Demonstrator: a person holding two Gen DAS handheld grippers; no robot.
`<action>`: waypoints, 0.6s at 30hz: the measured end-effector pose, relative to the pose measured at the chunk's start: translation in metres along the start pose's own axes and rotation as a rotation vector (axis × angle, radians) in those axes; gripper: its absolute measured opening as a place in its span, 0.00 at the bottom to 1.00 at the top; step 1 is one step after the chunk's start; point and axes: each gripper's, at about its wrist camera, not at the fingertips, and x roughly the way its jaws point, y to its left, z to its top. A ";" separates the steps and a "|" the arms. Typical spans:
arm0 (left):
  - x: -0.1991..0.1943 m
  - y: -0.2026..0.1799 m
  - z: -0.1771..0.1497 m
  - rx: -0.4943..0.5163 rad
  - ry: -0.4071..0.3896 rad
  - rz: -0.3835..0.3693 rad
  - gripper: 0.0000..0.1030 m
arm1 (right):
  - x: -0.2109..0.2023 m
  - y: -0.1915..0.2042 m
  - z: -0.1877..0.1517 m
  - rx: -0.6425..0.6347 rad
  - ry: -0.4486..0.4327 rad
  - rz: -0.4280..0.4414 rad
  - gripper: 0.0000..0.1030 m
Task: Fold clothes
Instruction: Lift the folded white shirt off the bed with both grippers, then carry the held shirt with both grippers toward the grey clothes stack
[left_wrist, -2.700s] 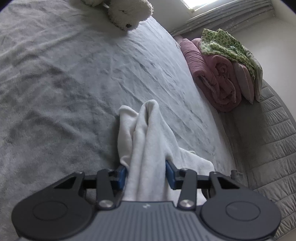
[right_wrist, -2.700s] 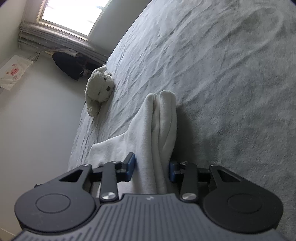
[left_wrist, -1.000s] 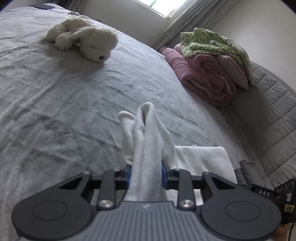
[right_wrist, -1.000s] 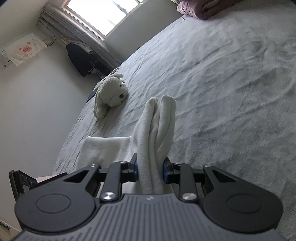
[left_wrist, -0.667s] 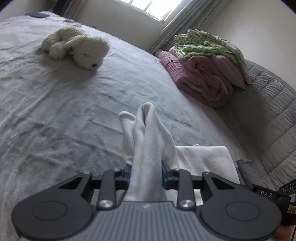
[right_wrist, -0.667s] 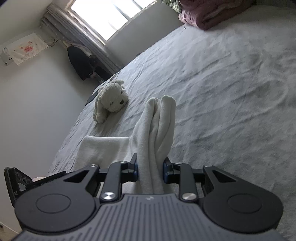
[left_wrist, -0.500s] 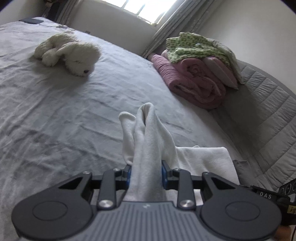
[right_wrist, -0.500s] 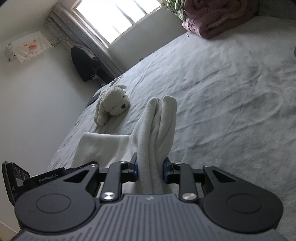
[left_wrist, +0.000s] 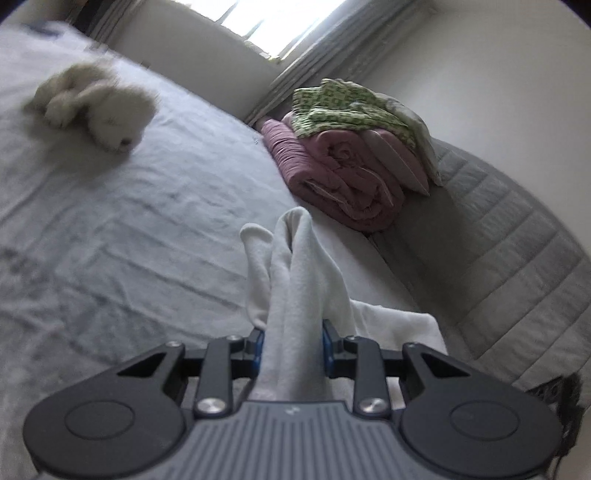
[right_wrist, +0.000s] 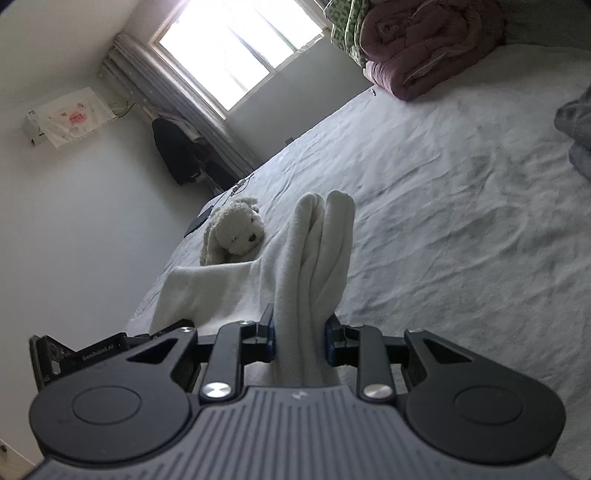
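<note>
Two black two-finger tools: the left tool (left_wrist: 291, 349) and the right tool (right_wrist: 300, 341). One white fleecy garment (right_wrist: 317, 258). One cream plush toy dog (right_wrist: 236, 229). One rolled pink quilt (left_wrist: 340, 177), one green patterned cloth (left_wrist: 343, 107) on it. One grey-sheeted bed (left_wrist: 129, 229). One window (right_wrist: 229, 48).

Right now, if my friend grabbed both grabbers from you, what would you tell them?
Left gripper: shut on a bunched corner of the white cloth.
Right gripper: shut on another bunched part of the same white cloth.
The cloth hangs stretched between the two, lifted above the grey bed; the left gripper's body shows at the right view's lower left.
Nearby: a plush dog on the bed and rolled pink bedding by the headboard.
Done: both corners gripped, cloth raised.
Left: probably lay it flat on the bed and make the folds; no tidy fold is visible yet.
</note>
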 end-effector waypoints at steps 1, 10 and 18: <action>0.003 -0.004 0.000 0.016 0.000 0.005 0.28 | 0.000 -0.001 0.000 -0.001 -0.001 -0.007 0.27; 0.068 -0.054 0.019 0.082 0.032 -0.093 0.28 | -0.026 -0.032 0.015 0.066 -0.098 -0.040 0.27; 0.149 -0.130 0.023 0.144 0.103 -0.203 0.28 | -0.077 -0.080 0.037 0.170 -0.278 -0.152 0.27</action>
